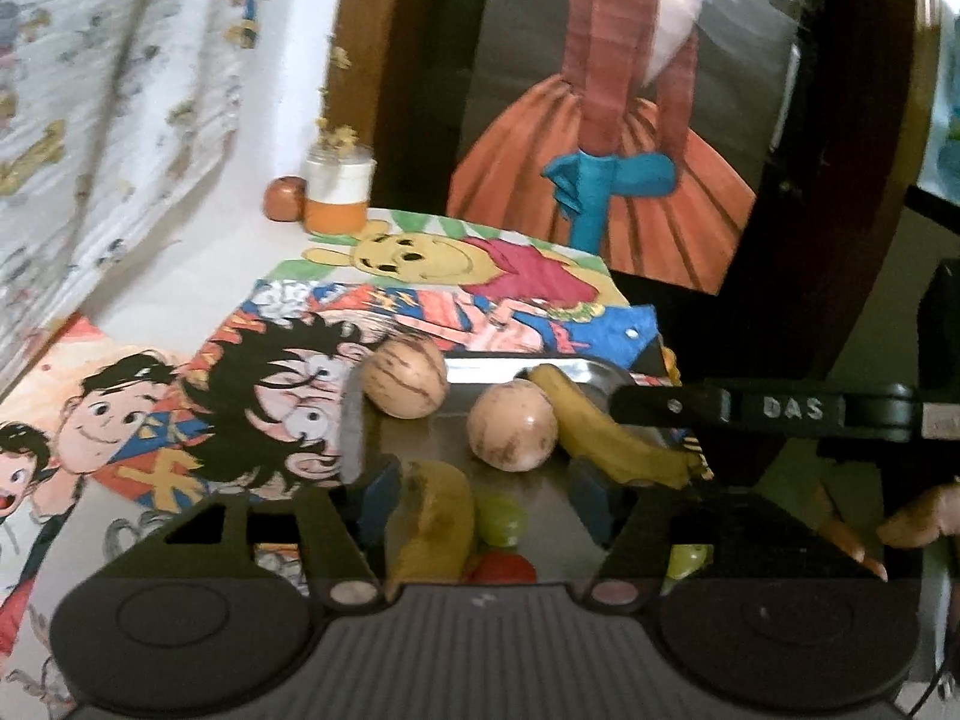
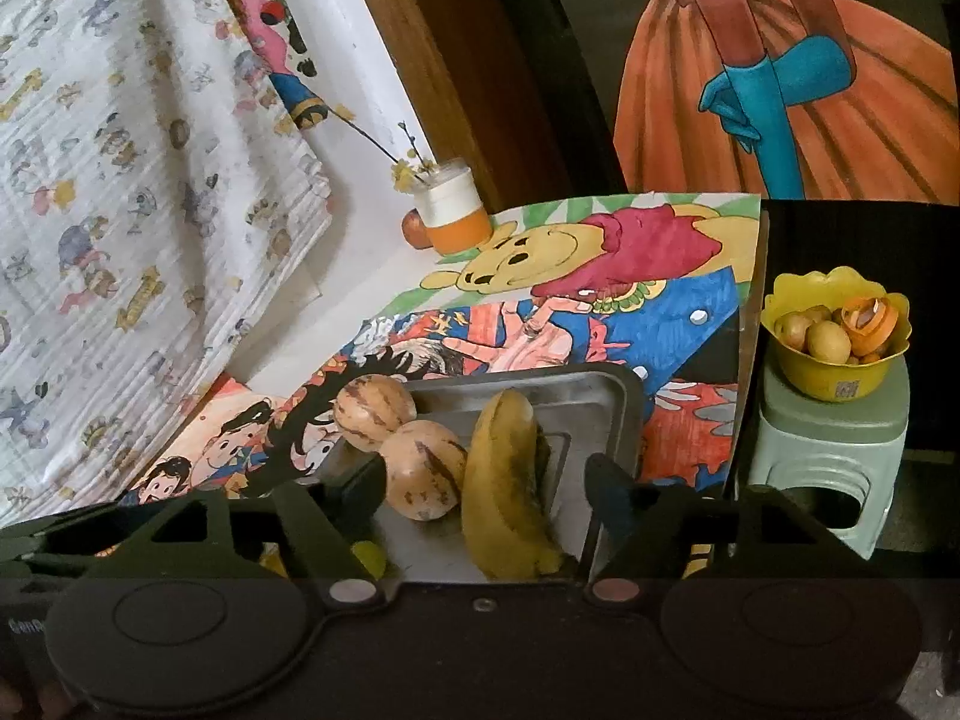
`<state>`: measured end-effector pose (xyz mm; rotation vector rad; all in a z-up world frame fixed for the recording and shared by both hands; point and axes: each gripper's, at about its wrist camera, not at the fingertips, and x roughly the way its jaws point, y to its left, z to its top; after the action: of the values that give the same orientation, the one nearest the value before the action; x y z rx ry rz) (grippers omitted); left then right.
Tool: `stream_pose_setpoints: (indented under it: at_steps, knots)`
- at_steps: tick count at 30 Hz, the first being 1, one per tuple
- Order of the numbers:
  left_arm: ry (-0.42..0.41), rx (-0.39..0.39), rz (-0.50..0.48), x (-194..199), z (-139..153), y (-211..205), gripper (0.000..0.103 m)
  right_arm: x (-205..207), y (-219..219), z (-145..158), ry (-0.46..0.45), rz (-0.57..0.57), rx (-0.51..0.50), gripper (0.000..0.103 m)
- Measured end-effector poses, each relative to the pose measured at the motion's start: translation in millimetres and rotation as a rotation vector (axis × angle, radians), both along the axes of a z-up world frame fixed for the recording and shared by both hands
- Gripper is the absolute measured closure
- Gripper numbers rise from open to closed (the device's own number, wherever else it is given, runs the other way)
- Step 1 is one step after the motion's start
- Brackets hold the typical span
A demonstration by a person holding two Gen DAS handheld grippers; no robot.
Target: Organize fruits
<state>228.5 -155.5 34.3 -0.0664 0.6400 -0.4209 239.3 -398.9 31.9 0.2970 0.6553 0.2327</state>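
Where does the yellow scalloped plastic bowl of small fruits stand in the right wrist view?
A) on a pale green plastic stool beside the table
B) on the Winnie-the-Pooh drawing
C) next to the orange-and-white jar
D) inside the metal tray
A: the yellow scalloped plastic bowl rests on top of the pale green plastic stool, off to the right of the table edge and apart from the metal tray.
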Motion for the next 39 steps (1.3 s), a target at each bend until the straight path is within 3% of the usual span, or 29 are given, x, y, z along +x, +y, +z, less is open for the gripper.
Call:
stream_pose_setpoints:
  at_steps: [3,9,14,29,39]
  knots:
    - [-0.023,0.004,0.068,-6.4,3.0,8.6,0.01,-9.3,0.9,3.4,-0.023,-0.004,0.001,0.018]
    - [-0.04,-0.018,0.153,-15.0,6.9,28.2,0.0,-25.0,7.0,10.7,-0.054,0.003,-0.01,0.01]
    - [-0.041,-0.028,0.182,-21.4,8.0,36.6,0.0,-39.3,10.9,17.3,-0.085,-0.005,-0.018,0.001]
    - [-0.062,-0.015,0.256,-55.2,10.8,47.2,0.0,-82.0,35.3,19.0,-0.115,-0.063,-0.068,0.001]
    - [-0.112,0.012,0.281,-82.9,12.6,60.1,0.0,-120.3,72.7,19.7,-0.154,-0.061,-0.158,0.001]
